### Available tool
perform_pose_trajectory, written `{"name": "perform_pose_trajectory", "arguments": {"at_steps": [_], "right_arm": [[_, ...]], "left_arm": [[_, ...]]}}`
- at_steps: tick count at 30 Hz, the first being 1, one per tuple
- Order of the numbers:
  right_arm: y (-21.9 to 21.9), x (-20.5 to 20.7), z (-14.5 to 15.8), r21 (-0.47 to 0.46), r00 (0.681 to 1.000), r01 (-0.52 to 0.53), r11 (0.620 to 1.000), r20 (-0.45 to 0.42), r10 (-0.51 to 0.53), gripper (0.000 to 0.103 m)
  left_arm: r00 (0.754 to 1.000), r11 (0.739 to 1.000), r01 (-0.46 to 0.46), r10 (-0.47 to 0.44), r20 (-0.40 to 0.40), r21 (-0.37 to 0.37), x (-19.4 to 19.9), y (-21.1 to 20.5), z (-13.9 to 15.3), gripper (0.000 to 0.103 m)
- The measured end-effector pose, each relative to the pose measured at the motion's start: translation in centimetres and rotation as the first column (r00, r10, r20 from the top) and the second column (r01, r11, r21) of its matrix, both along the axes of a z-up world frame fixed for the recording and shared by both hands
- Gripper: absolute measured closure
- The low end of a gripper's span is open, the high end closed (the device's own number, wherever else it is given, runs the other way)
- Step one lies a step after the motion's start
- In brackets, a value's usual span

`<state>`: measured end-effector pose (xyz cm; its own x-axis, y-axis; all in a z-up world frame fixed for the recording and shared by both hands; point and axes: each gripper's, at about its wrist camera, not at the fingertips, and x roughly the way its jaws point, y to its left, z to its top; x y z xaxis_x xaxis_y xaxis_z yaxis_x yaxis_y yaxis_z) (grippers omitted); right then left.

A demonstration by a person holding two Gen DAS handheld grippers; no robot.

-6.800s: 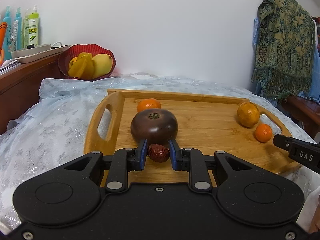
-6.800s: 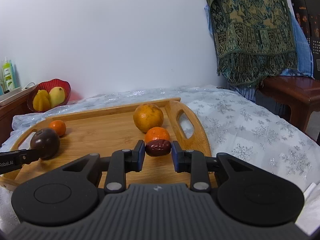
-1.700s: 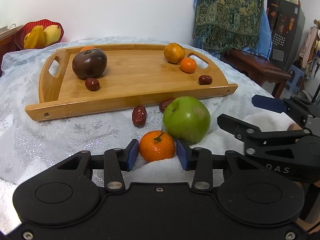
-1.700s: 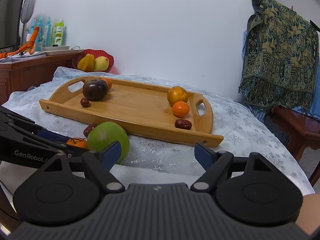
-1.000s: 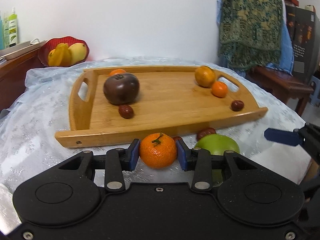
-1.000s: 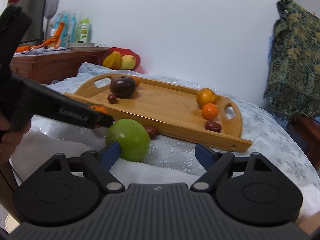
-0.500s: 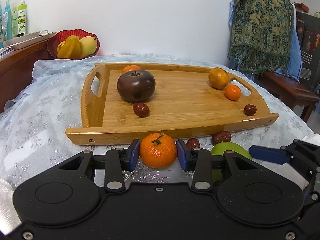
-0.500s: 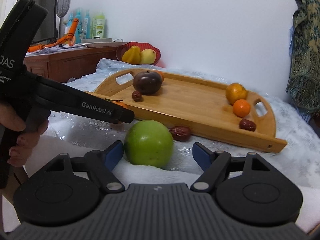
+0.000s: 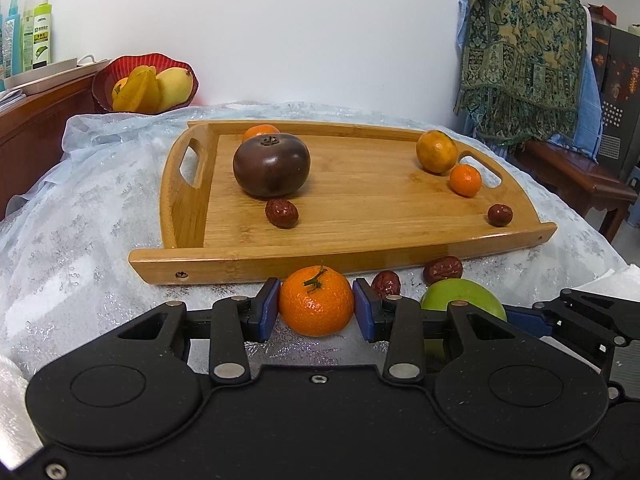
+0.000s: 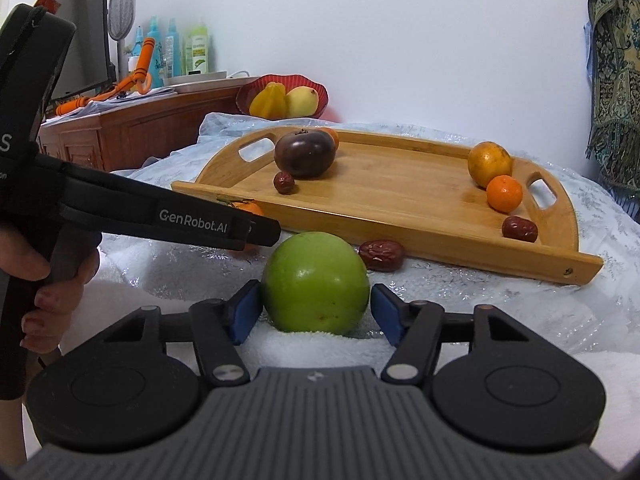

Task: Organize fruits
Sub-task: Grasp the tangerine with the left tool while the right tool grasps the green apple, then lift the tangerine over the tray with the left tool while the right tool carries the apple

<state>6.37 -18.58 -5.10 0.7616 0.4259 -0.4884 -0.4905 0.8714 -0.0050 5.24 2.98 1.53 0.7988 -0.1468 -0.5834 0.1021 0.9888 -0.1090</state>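
Observation:
My left gripper (image 9: 316,309) is shut on a small orange mandarin (image 9: 316,300), held just in front of the wooden tray (image 9: 224,265). My right gripper (image 10: 316,312) straddles a green apple (image 10: 316,282) resting on a white towel (image 10: 320,344). Its jaws are closing; the left pad is at the apple's skin and a thin gap shows at the right pad. On the tray lie a dark purple fruit (image 9: 272,166), two red dates (image 9: 282,213), a yellow-orange fruit (image 9: 436,151) and two mandarins (image 9: 465,180). Two more dates (image 9: 443,269) lie on the cloth by the tray's front rim.
A red bowl (image 9: 146,86) of yellow fruit stands at the back left on a wooden cabinet (image 10: 132,128) with bottles (image 10: 196,54). A patterned cloth (image 9: 520,52) hangs at the right. A person's hand (image 10: 48,292) grips the left gripper's handle.
The right gripper has swung so that the apple sits centred between its fingers, and its jaws have narrowed around it. The left gripper keeps the mandarin and has hardly moved.

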Motion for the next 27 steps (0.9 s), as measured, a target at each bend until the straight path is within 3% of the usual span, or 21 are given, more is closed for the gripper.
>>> {"name": "perform_pose_trajectory", "arguments": {"at_steps": [11, 19, 27], "right_arm": [[0.1, 0.3, -0.2, 0.021, 1.000, 0.012, 1.000, -0.017, -0.012, 0.032], [0.2, 0.0, -0.3, 0.034, 0.999, 0.034, 0.999, -0.002, -0.034, 0.043], [-0.3, -0.6, 0.6, 0.068, 0.998, 0.043, 0.997, 0.032, -0.045, 0.043]], "left_arm": [[1.000, 1.000, -0.001, 0.001, -0.005, -0.004, 0.0, -0.1, -0.2, 0.066], [1.000, 1.000, -0.003, 0.003, -0.001, -0.005, -0.1, -0.3, -0.1, 0.066], [0.999, 1.000, -0.006, 0.007, 0.039, -0.025, 0.3, 0.1, 1.5, 0.066]]}}
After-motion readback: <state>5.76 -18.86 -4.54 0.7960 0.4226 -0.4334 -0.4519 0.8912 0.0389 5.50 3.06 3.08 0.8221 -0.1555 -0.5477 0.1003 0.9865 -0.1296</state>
